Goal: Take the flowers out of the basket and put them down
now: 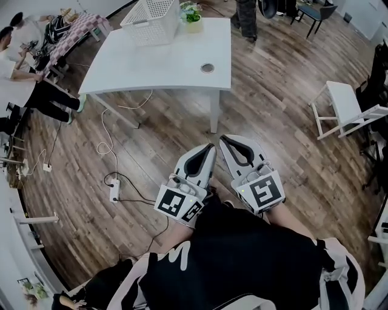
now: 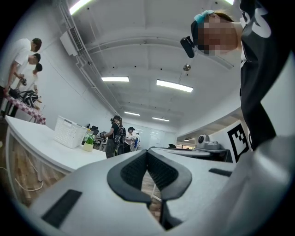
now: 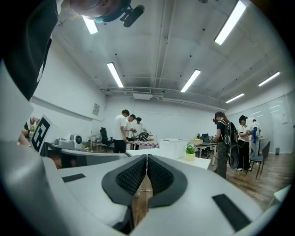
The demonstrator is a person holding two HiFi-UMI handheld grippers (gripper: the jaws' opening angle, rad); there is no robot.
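The left gripper [image 1: 208, 151] and right gripper [image 1: 225, 142] are pinched closed and empty, and the flowers [image 1: 191, 13] by the basket [image 1: 151, 21] look light and floppy, so I'd grab the hard pot [image 1: 194, 26]

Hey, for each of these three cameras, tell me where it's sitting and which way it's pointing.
Head view: on the person's head, aimed steeply down at floor and white table; shows dark top, left tongs, right tongs.
Left gripper view: on the left tongs, along its shut jaws, tilted toward the ceiling; dark top upper right.
Right gripper view: on the right tongs, along shut jaws, across the room; dark top upper left.
Shared: all three show the white basket and potted plant on the table.
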